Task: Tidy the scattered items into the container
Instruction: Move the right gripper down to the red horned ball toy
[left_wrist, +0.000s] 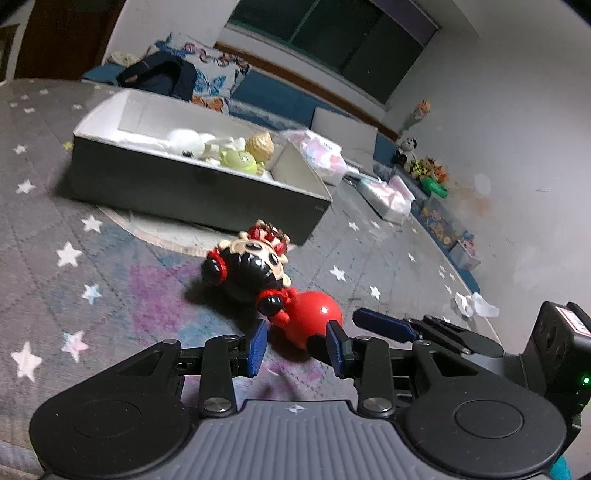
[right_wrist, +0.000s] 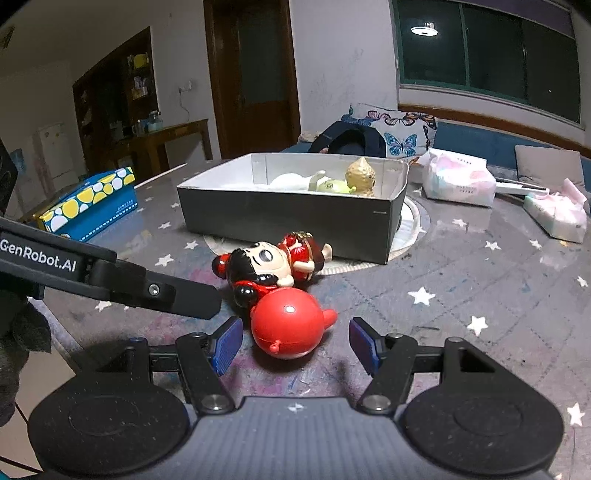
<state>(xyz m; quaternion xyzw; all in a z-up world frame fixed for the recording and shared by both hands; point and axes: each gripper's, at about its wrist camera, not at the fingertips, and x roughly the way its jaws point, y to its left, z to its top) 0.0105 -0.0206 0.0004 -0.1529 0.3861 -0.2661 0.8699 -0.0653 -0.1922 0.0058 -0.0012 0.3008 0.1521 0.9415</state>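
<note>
"GenRobot.AI" stands in white on the left gripper (right_wrist: 110, 275) arm.

The container's (left_wrist: 192, 184) near wall hides the lower parts of the toys (left_wrist: 236, 157) inside. At three o'clock, the far floor clutter (left_wrist: 436, 173) is too blurred to identify.

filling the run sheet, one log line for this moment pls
stage: reaching | target: red doll toy on mat | left gripper: open | right gripper: open | box: holds toys

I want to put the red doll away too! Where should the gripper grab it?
Probably the round red body, not the bumpy head. The doll lies on its side on the starry mat, body nearest the right gripper, whose open fingers already flank it. Come straight in, low, and close on its widest part.
</note>
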